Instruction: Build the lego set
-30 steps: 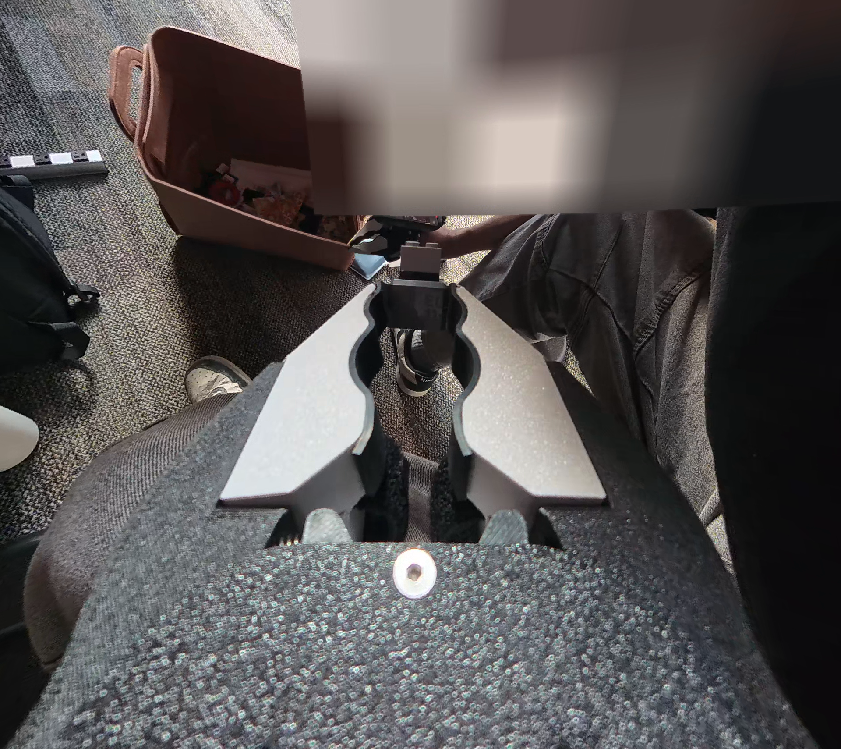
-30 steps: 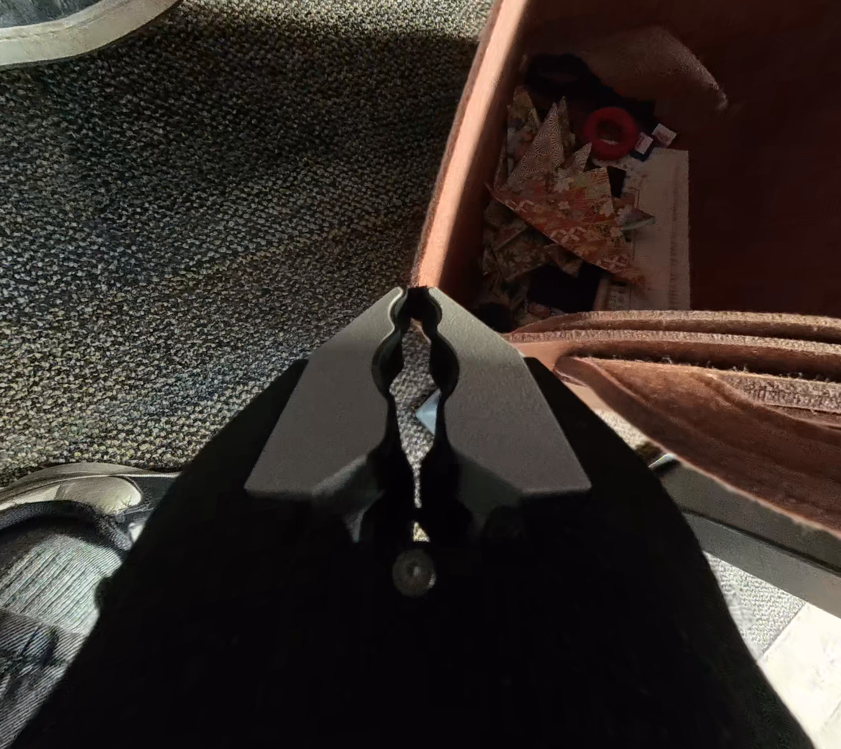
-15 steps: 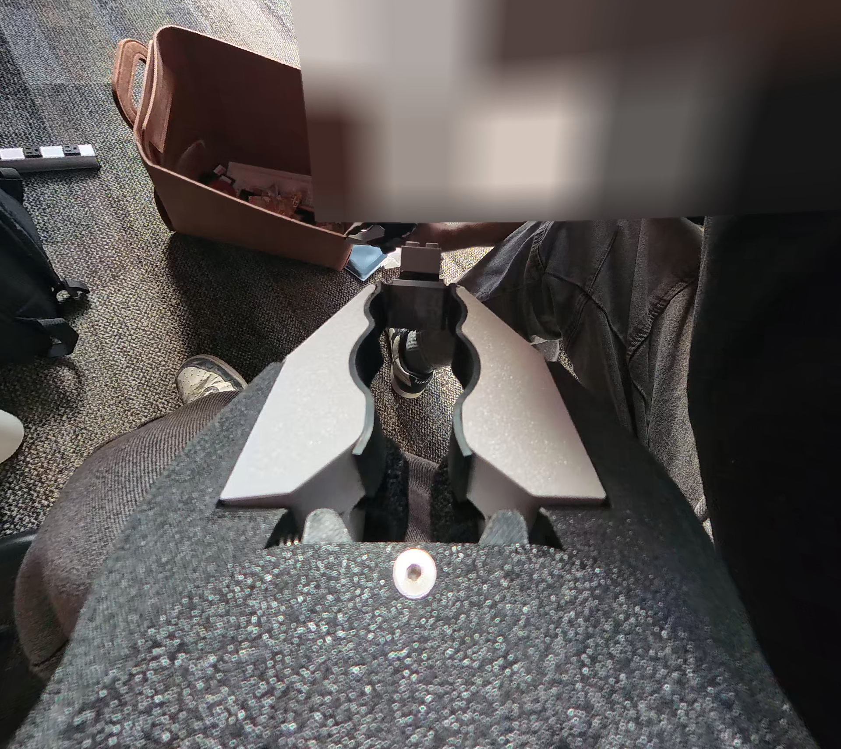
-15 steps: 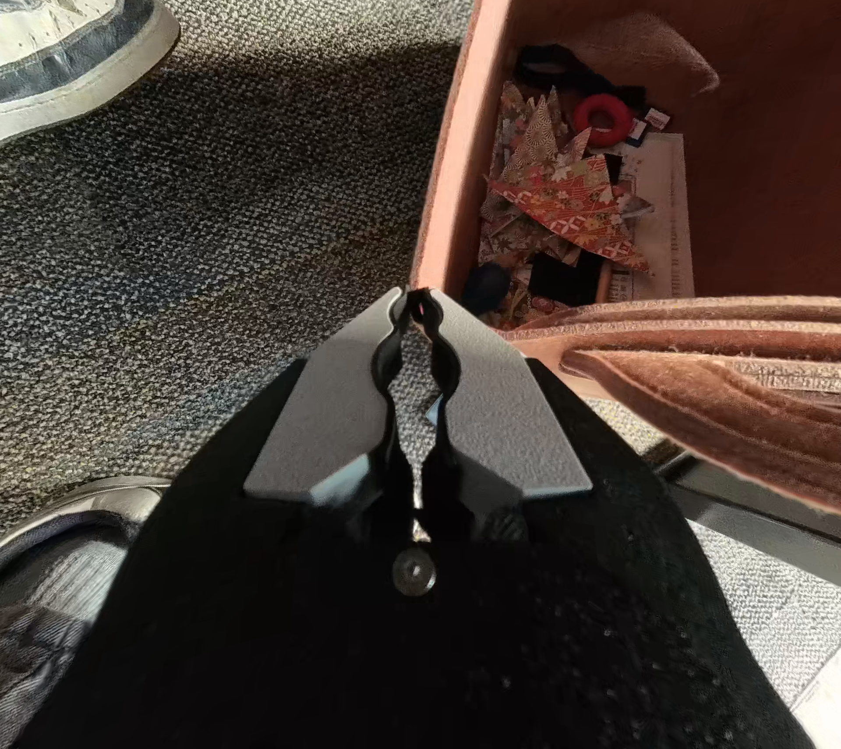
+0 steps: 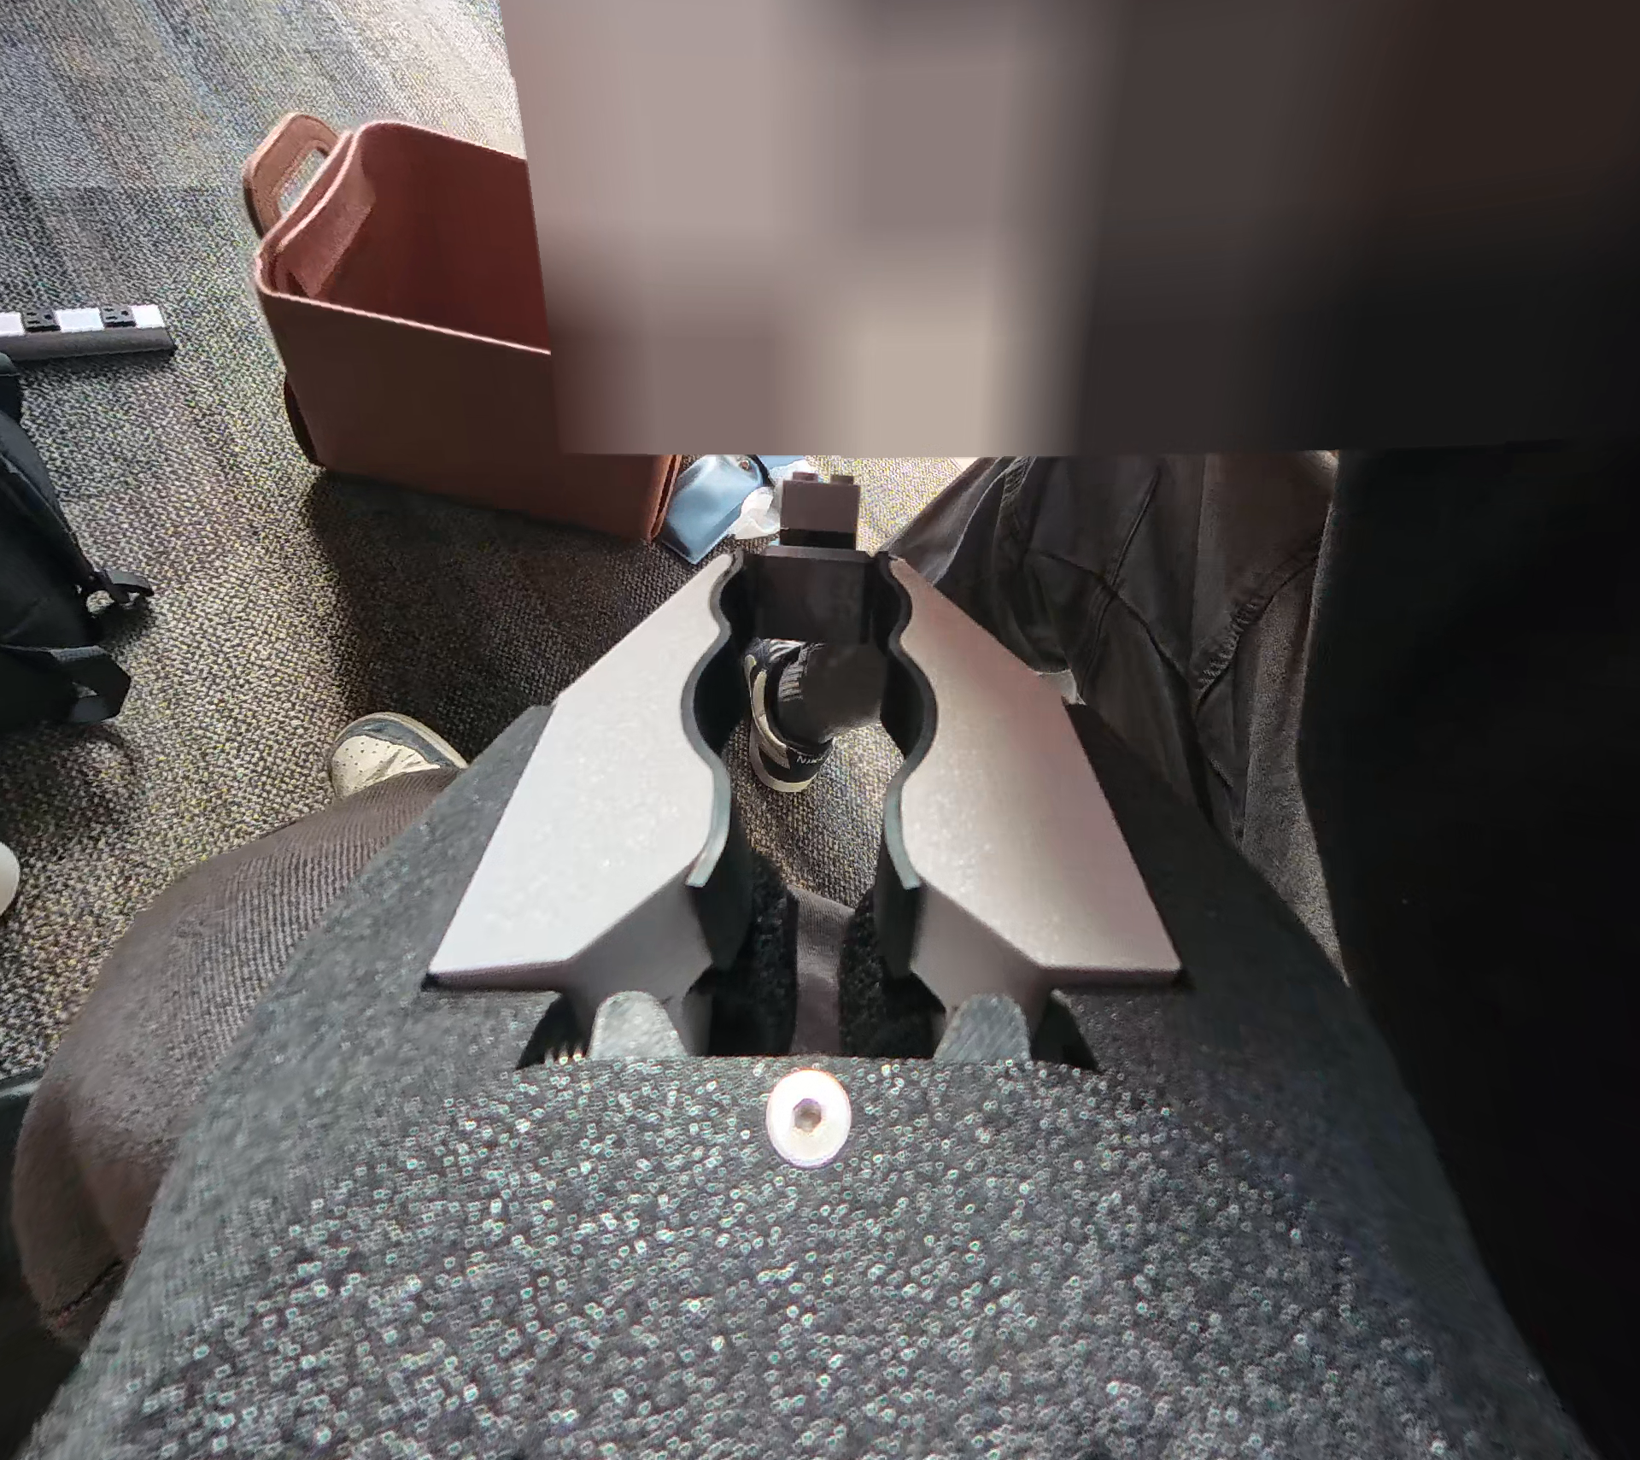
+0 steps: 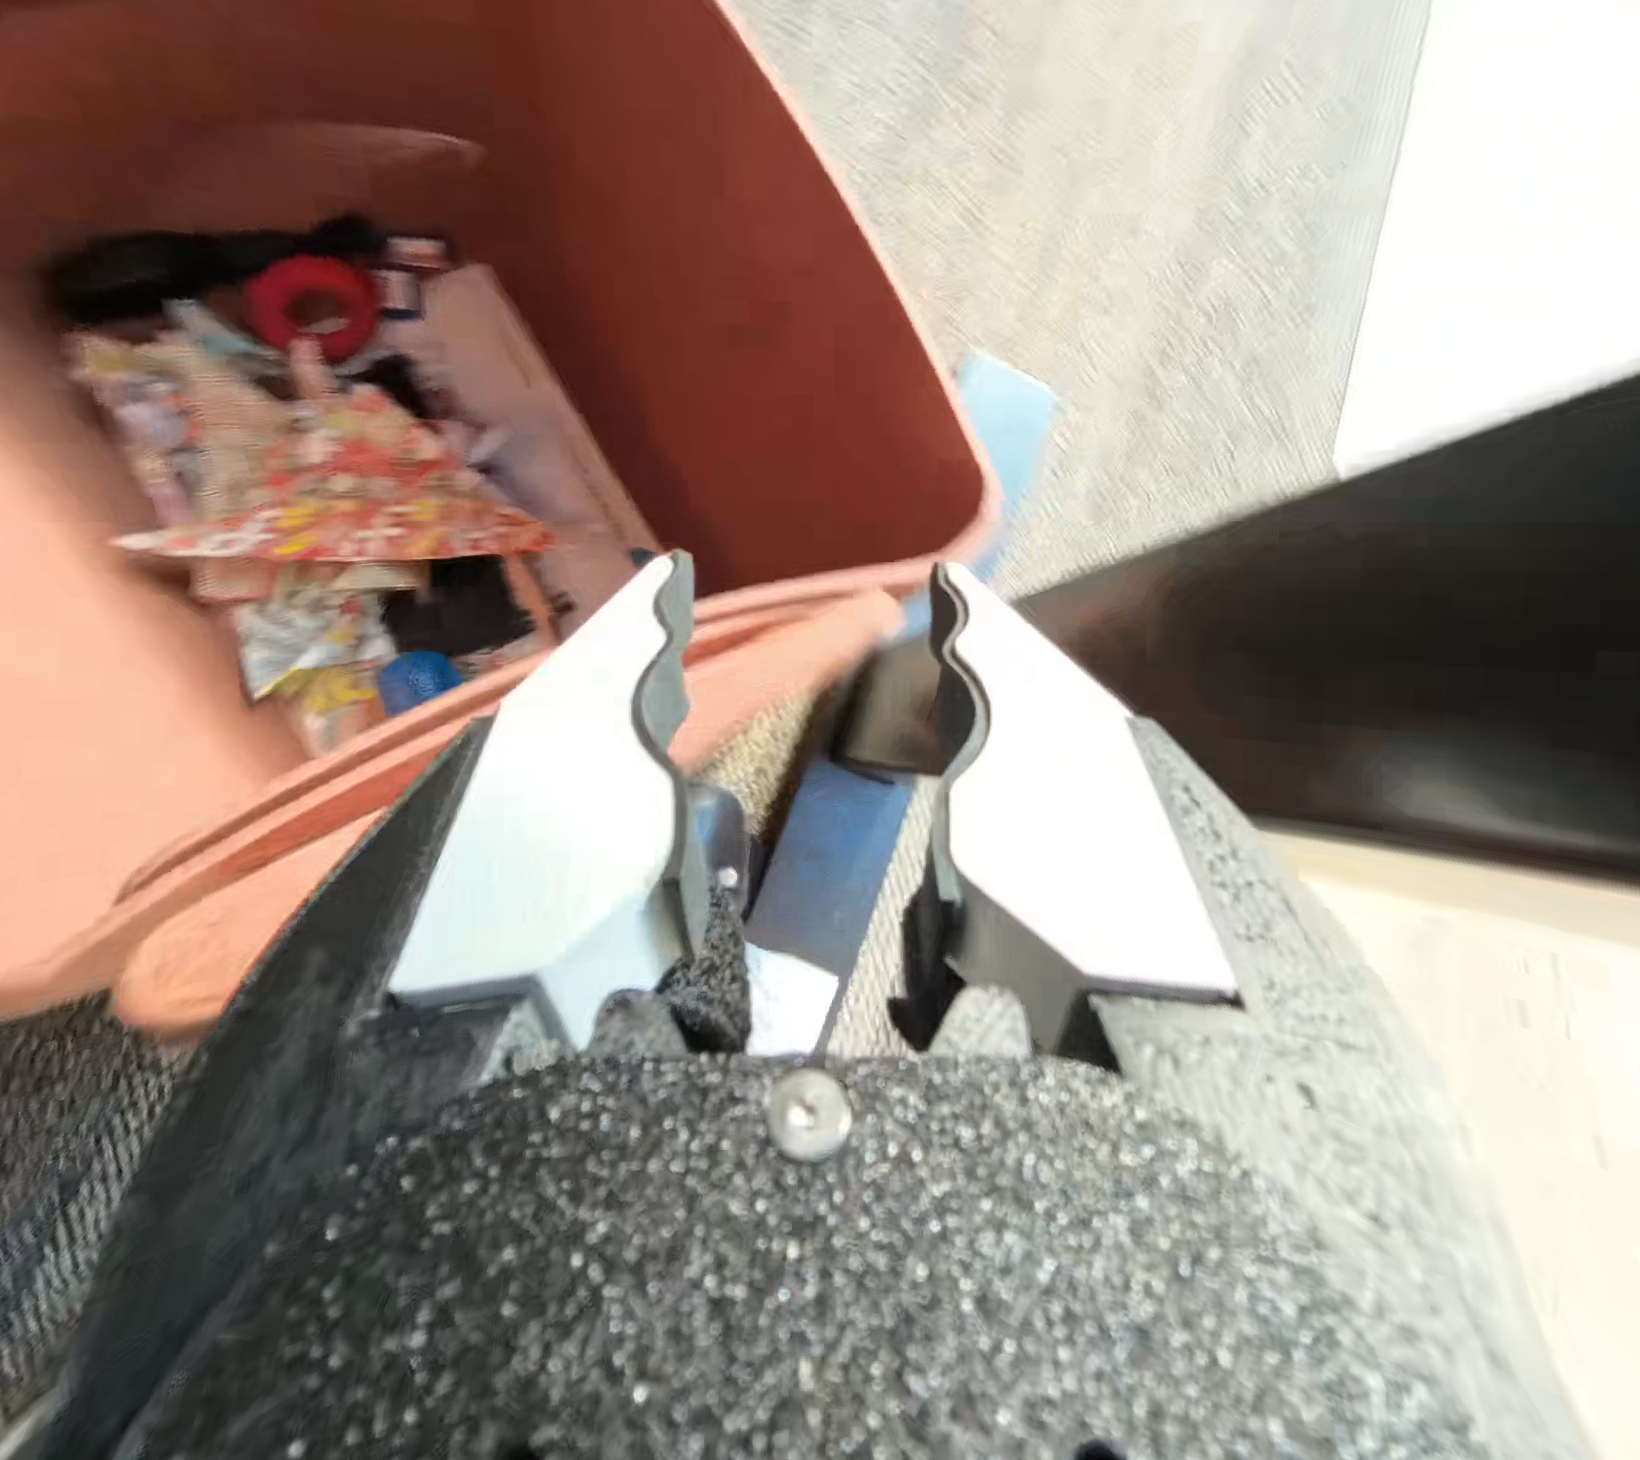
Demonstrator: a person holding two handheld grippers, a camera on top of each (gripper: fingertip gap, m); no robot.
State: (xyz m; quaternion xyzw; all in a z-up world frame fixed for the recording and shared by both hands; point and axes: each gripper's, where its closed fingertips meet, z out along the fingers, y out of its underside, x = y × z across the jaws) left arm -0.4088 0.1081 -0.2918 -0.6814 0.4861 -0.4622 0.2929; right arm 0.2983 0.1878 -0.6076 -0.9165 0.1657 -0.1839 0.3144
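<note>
— Grey studded lego assembly sits clamped at the left gripper tips, above carpet.
— Right gripper spread apart over the brown felt bin corner rim.

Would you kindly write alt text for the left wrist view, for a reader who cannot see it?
The left gripper is clamped on a small dark lego assembly at its fingertips, held above grey carpet. A brown felt basket stands on the floor beyond it to the left; a person's denim-clad leg is at right.
</note>
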